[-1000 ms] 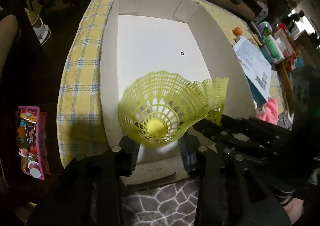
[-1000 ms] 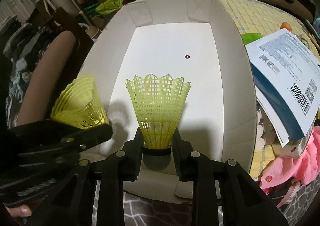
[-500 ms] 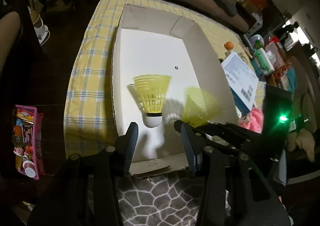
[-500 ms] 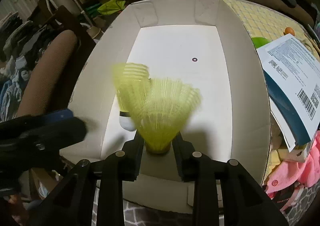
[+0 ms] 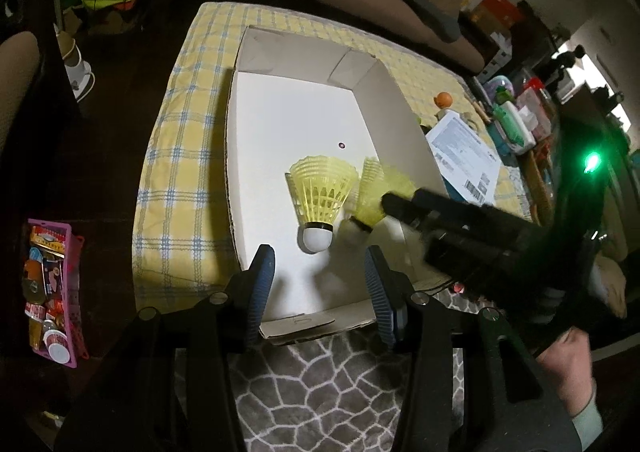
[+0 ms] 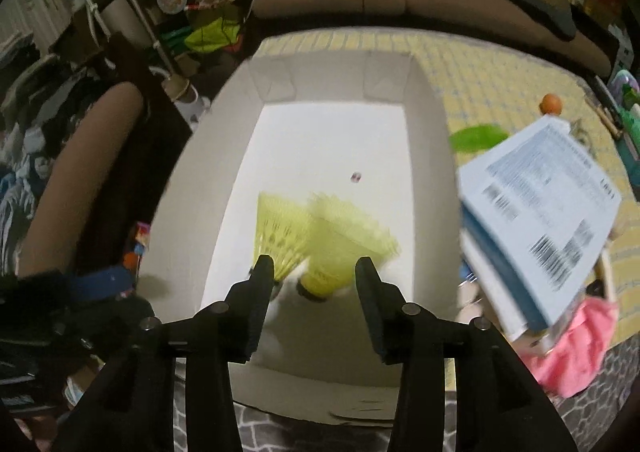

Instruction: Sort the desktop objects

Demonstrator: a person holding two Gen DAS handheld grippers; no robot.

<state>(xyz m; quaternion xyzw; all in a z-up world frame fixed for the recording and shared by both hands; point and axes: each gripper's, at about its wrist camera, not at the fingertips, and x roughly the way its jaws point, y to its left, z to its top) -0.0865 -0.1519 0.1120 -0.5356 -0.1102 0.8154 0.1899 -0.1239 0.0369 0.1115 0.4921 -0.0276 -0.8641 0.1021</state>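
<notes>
Both yellow shuttlecocks have left the jaws since a sec ago: L one was pinched then and now lies free in the cardboard box [image 5: 256,52], and the R one has dropped out too. Left gripper [image 5: 320,276] is spread wide, holding nothing; right gripper [image 6: 314,284] is also released, w/ nothing between its pads.

In the left wrist view the first shuttlecock [image 5: 320,200] sits at frame centre on the white box floor, cork end toward the fingers, skirt pointing away to the upper frame, so its long axis runs roughly in line w/ the fingers. It's just ahead of the L fingertips, apart from them. The second shuttlecock [image 5: 374,198] is right beside it, blurred, prob still settling; can't tell if the two touch.

In the right wrist view the pair overlap just ahead of the R fingertips, lower centre. Both sorted, I'd say; next pick prob lies off to frame right, nearer the R hand, by the blue-and-white carton [image 6: 540,228].
</notes>
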